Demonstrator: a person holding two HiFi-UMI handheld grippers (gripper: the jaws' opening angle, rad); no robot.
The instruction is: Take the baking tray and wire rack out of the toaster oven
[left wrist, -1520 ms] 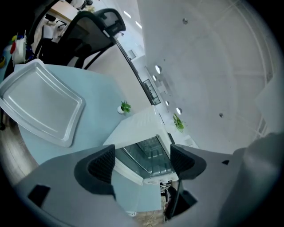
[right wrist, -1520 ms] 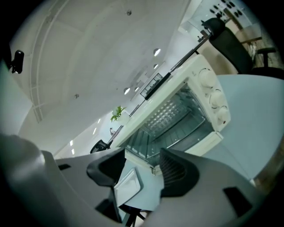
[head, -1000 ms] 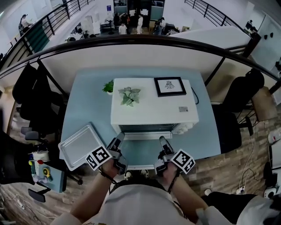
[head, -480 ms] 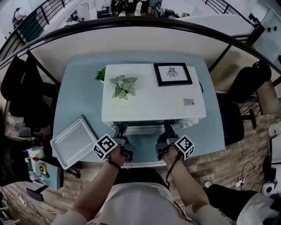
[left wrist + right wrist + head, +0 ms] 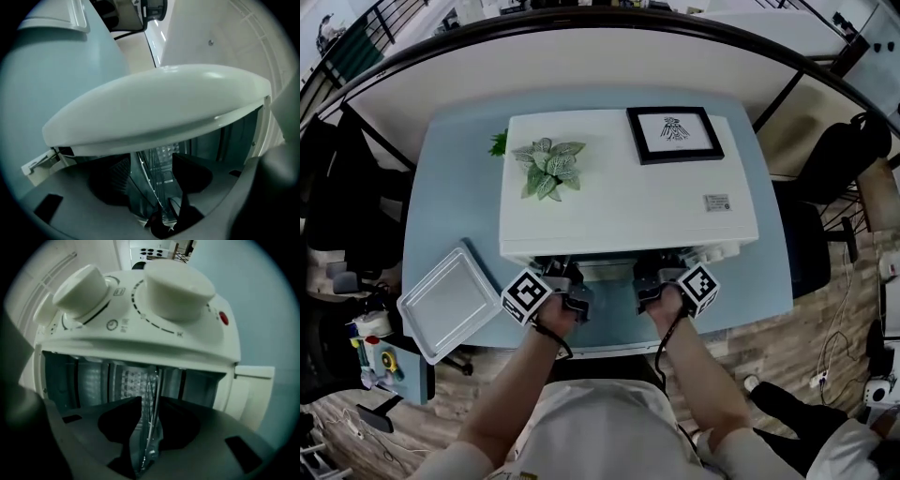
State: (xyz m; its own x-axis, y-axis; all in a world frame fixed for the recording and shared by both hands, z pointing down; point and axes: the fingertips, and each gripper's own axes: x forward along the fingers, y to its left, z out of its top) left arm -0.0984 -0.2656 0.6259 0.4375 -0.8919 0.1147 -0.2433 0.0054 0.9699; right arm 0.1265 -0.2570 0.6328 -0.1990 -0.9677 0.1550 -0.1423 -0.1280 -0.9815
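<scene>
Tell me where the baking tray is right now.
Head view, lower left: the baking tray lies at the front left corner of the blue table, left of the toaster oven.

Pale short-sleeved top (image 5: 600,427), black wrist cords (image 5: 551,339); left hand-held gripper (image 5: 565,281), right hand-held gripper (image 5: 649,281), dark, black-and-white marker cubes (image 5: 525,294)

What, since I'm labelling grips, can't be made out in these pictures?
Right gripper view: the right gripper has just been closing with the wire rack between its jaws; darkness hides whether its pads press it.
Head view: the top of the oven hides its inside and the wire rack.
Head view: the label on the oven is too small to read.
</scene>
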